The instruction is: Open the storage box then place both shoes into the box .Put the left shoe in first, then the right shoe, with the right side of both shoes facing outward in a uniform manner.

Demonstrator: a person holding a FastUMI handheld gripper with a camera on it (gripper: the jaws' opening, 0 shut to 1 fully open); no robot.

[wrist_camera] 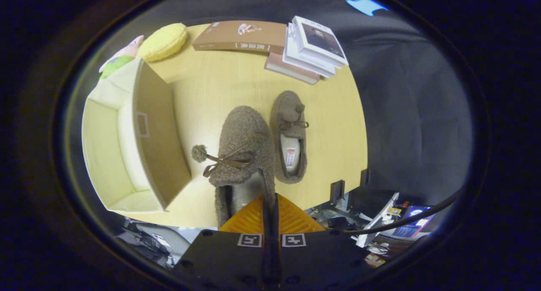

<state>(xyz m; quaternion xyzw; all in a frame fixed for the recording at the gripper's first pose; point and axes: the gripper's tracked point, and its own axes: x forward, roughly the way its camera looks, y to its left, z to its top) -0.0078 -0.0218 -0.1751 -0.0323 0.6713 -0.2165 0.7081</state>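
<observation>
No legible text (book (241, 36) spine blurred)

The gripper (270, 206) is pointing steeply downward, looking almost straight down along its two fingers. The fingers (253, 219) are lying pressed close together, with nothing but a thin dark slit showing between their ribbed pads. They are pinching the rear collar of the fuzzy brown slipper (243, 155) that is hanging directly ahead of the tips, toe pointing away. Behind the fingers, the flat body of the gripper is carrying two square markers, one on each side of the slit.
</observation>
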